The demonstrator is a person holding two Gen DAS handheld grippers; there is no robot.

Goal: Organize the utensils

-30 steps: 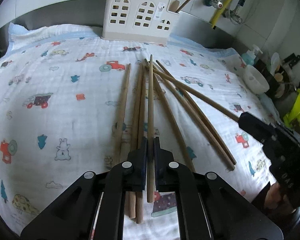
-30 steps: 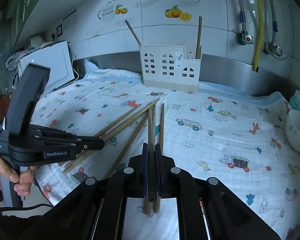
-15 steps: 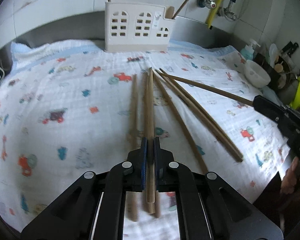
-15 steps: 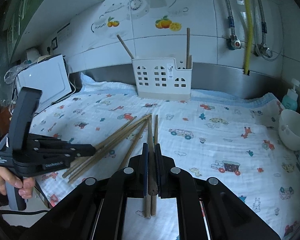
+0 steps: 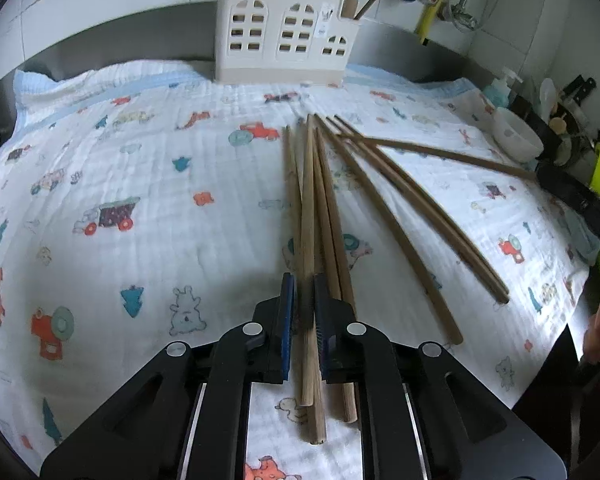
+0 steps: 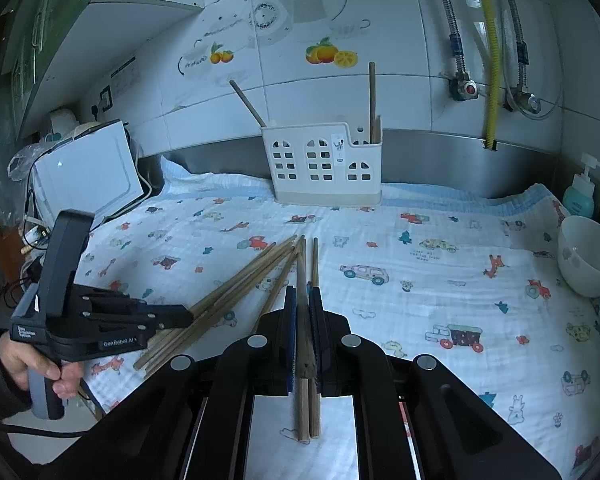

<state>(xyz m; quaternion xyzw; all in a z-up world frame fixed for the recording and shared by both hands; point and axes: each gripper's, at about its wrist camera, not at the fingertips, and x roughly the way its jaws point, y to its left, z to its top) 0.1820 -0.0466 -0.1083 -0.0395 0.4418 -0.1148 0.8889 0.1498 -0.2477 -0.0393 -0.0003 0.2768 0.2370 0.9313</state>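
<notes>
A home kitchen: fruit-decal wall tiles [image 6: 332,54], gas pipe [image 6: 488,52] (yellow), soap bottle [image 6: 579,196].

Long wooden chopsticks [image 5: 384,216] fanned flat on the printed cloth, tips meeting toward the holder, white perforated utensil holder [image 5: 286,40] upright at the back wall, few chopsticks [image 6: 372,100] already standing inside it

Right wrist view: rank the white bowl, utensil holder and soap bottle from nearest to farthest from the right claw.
From the right claw:
1. White bowl, on the cloth's right edge.
2. Utensil holder, straight ahead at the back wall.
3. Soap bottle, far right corner; too close to the holder to call firmly.
</notes>
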